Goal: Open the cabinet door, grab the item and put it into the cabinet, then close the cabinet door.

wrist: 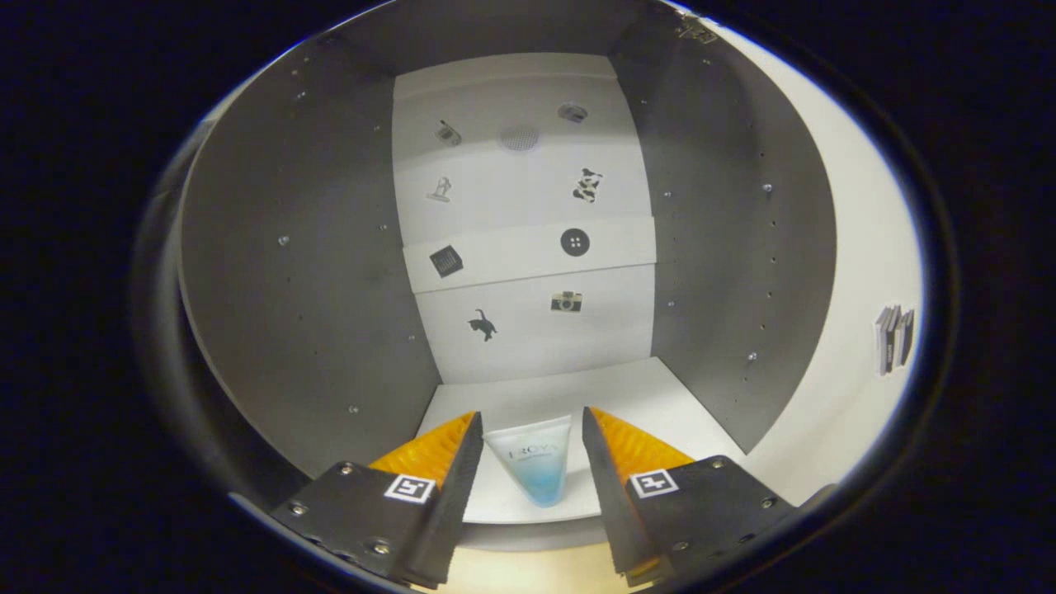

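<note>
A small translucent tube [532, 462] with a blue lower part lies on the white cabinet floor [652, 396], near its front edge. It sits between my two fingertips, its wide flat end pointing into the cabinet. My gripper [531, 414] is open; the fingers [458, 466] flank the tube, with thin strips of floor showing on both sides. The cabinet's white back wall [528, 181] carries several small stickers. The cabinet door [858, 272] stands swung open on the right.
Grey side walls [305, 272] with rows of small holes close in left and right. A white shelf strip [528, 252] crosses the back wall halfway up. A hinge [697, 31] sits at the top right. The door bears a book sticker [895, 338].
</note>
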